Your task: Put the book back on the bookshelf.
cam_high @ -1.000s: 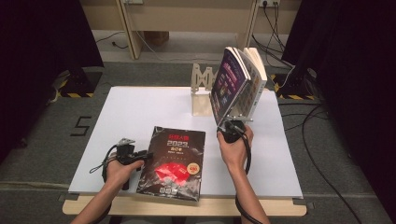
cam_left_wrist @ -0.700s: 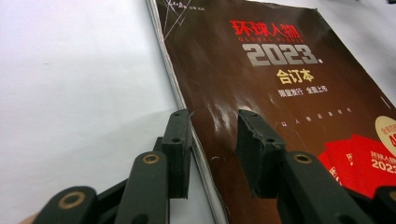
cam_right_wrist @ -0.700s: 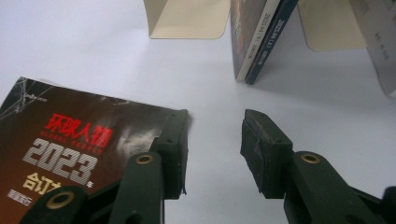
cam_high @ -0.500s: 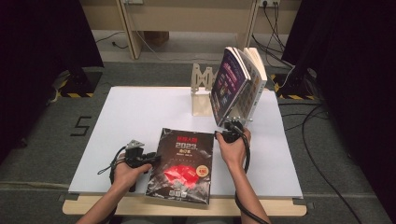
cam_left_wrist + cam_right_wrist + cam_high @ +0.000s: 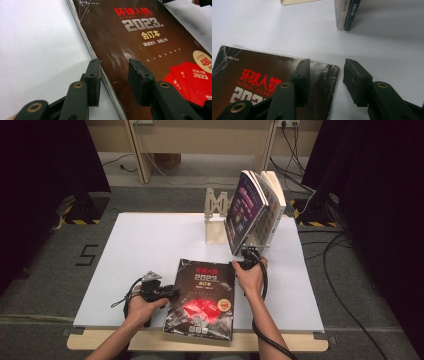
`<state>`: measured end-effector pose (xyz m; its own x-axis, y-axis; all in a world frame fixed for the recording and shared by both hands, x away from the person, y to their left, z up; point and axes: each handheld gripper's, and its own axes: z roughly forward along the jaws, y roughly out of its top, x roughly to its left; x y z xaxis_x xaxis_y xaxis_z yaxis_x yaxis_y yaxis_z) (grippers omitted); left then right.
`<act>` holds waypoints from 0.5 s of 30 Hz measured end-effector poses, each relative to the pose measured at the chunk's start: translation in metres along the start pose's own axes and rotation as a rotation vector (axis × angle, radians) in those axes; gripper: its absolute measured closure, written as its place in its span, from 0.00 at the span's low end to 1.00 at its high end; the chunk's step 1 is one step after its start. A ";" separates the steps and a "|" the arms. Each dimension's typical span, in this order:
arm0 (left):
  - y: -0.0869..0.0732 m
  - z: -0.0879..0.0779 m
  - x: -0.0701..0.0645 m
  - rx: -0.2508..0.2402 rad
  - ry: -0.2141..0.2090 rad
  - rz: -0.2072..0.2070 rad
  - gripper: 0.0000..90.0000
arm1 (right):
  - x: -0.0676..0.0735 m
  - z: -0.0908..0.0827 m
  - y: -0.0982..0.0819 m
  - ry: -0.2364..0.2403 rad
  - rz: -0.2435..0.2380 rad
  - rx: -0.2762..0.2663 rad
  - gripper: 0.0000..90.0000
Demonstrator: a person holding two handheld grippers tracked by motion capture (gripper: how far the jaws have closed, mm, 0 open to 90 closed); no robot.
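A dark book (image 5: pixel 202 300) with red and white print and "2023" on its cover lies flat at the table's front middle. My left gripper (image 5: pixel 167 292) is at its left edge. In the left gripper view the book (image 5: pixel 150 45) has its spine edge under the gap of the gripper (image 5: pixel 113 80), whose jaws have just been opening and do not press on it. My right gripper (image 5: pixel 245 259) is at the book's far right corner. In the right gripper view that worn corner (image 5: pixel 325 75) lies between jaws that have just been opening, apart from it.
A wooden book stand (image 5: pixel 216 217) stands at the back of the white table (image 5: pixel 140 245), with several books (image 5: pixel 252 212) leaning upright beside it; their lower ends (image 5: pixel 347 12) are just beyond my right gripper. The flat book overhangs the table's front edge. Cables lie on the floor.
The book has slid to the right and toward the front edge. My left hand followed it rightward. My right gripper sank a little to the book's corner.
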<state>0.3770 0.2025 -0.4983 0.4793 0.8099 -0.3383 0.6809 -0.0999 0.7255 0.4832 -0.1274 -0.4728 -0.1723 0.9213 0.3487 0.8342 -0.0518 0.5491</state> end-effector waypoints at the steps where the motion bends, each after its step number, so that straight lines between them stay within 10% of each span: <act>1: 0.000 0.000 0.000 0.000 -0.005 -0.008 0.68 | -0.001 0.001 0.000 0.000 -0.016 0.000 0.63; 15: -0.003 -0.005 -0.004 0.018 -0.002 0.022 0.66 | 0.003 0.011 0.004 0.006 -0.003 -0.023 0.63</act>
<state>0.3705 0.2026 -0.4967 0.4954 0.8062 -0.3235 0.6799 -0.1281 0.7220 0.4916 -0.1205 -0.4777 -0.1777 0.9192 0.3514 0.8216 -0.0580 0.5672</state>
